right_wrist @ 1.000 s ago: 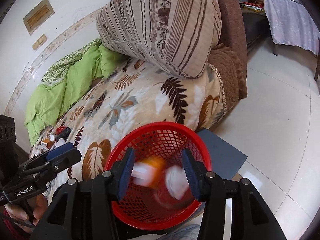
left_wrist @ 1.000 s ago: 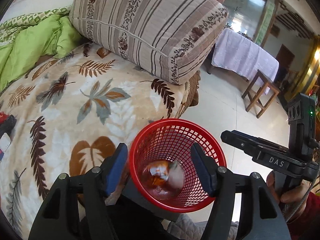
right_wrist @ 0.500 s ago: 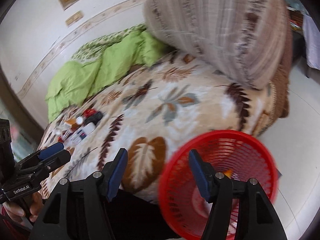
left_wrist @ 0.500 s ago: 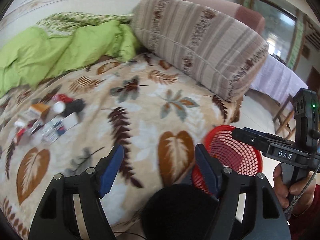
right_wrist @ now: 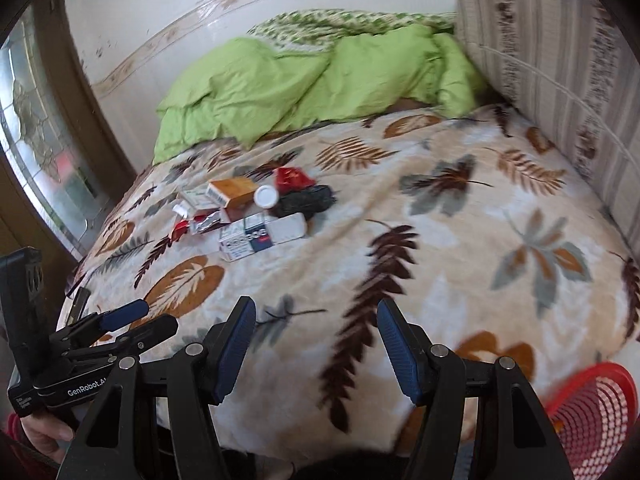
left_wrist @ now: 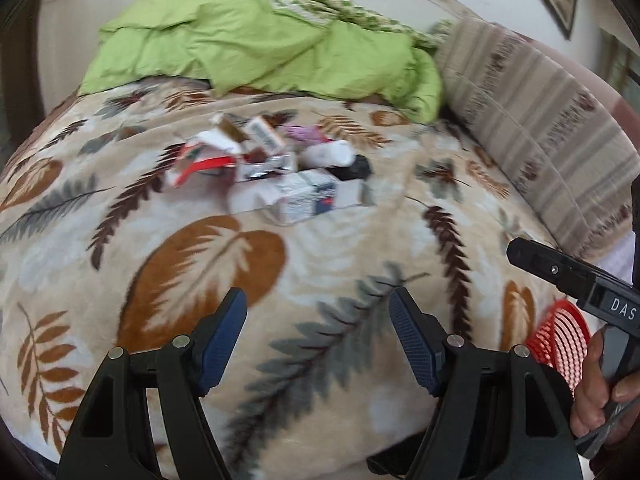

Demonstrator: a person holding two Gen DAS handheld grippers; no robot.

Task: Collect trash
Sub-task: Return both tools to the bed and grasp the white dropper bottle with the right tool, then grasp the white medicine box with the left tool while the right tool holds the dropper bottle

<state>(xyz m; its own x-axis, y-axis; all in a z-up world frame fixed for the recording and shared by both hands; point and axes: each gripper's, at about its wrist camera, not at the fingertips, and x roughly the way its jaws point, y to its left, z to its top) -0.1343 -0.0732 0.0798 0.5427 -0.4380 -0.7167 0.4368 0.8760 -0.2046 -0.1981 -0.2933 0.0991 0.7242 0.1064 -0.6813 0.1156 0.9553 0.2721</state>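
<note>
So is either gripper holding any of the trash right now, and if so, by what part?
No. The left gripper and right gripper both stand open over the blanket with nothing between the pads; the trash pile lies untouched.

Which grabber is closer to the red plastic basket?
Right. The right gripper hovers over the bed edge with the red plastic mesh basket just off to its right. The left gripper is farther away; the basket sits beyond the right gripper.
</note>
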